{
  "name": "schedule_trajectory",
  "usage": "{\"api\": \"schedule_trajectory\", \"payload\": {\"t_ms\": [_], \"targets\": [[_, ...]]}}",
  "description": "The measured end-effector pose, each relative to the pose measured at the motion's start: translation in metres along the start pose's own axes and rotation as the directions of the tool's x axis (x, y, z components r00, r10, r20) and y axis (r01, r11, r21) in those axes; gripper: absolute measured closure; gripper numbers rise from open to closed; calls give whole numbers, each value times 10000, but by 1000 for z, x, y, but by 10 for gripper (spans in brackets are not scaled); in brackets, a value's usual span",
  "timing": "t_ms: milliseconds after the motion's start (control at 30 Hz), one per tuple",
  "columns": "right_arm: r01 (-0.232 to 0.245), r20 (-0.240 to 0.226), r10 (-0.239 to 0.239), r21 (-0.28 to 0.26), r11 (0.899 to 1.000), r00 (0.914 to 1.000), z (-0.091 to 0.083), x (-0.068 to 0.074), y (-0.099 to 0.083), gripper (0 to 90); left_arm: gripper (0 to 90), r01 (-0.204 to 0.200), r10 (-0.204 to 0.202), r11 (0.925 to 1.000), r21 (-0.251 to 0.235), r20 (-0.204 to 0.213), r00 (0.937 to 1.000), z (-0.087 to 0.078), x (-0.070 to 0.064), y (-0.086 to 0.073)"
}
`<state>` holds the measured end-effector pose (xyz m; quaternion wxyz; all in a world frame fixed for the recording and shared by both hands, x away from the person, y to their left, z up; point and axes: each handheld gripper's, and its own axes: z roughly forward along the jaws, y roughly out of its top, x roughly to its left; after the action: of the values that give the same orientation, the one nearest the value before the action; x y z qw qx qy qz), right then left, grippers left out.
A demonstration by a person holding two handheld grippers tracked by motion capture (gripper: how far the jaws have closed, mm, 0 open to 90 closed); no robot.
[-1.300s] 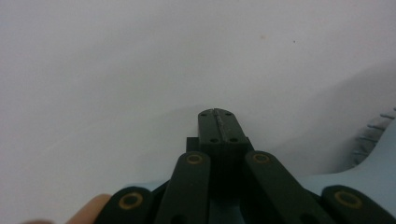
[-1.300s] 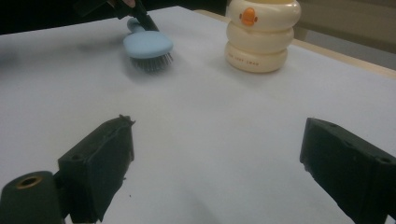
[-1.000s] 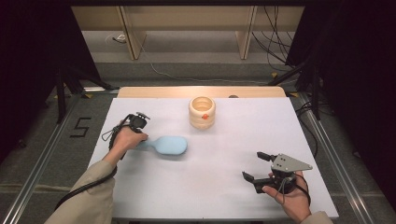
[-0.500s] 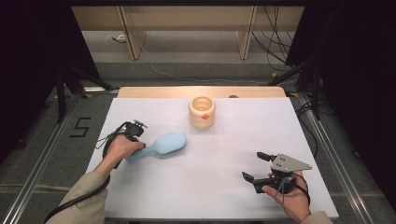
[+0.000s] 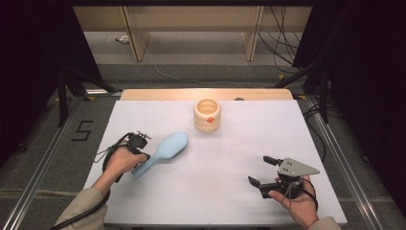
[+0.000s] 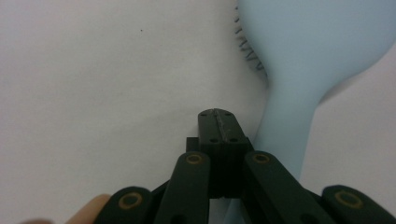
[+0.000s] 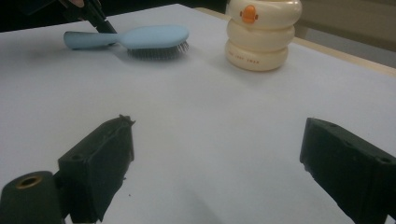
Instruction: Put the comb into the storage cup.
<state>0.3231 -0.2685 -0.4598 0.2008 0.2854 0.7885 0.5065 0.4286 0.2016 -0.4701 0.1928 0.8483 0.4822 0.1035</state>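
A light blue hairbrush lies bristles down on the white table, its head pointing far-right. My left gripper is shut with nothing between its jaws. In the left gripper view the closed tips sit just left of the brush handle; I cannot tell whether they touch it. The right gripper view shows that gripper against the handle of the hairbrush. My right gripper rests near the front right, wide open and empty.
A cream ringed cup with an orange mark stands at the table's far middle. A wooden strip borders the far edge. Dark stands and cables surround the table.
The brush has swung from lying across the table to a diagonal, head now far-right. My left hand and gripper moved left and nearer the front. The right gripper stayed put.
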Motion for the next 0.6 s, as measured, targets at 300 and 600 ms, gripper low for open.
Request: {"api": "schedule_trajectory", "payload": {"t_ms": [300, 600], "targets": [[9, 6, -9, 11, 10000, 10000, 0, 0, 0, 108, 897, 15, -13, 9998, -176, 142, 9999, -4, -9, -9], [12, 8, -12, 12, 10000, 10000, 0, 0, 0, 108, 897, 185, -179, 9993, -328, 177, 9997, -6, -11, -19]]}}
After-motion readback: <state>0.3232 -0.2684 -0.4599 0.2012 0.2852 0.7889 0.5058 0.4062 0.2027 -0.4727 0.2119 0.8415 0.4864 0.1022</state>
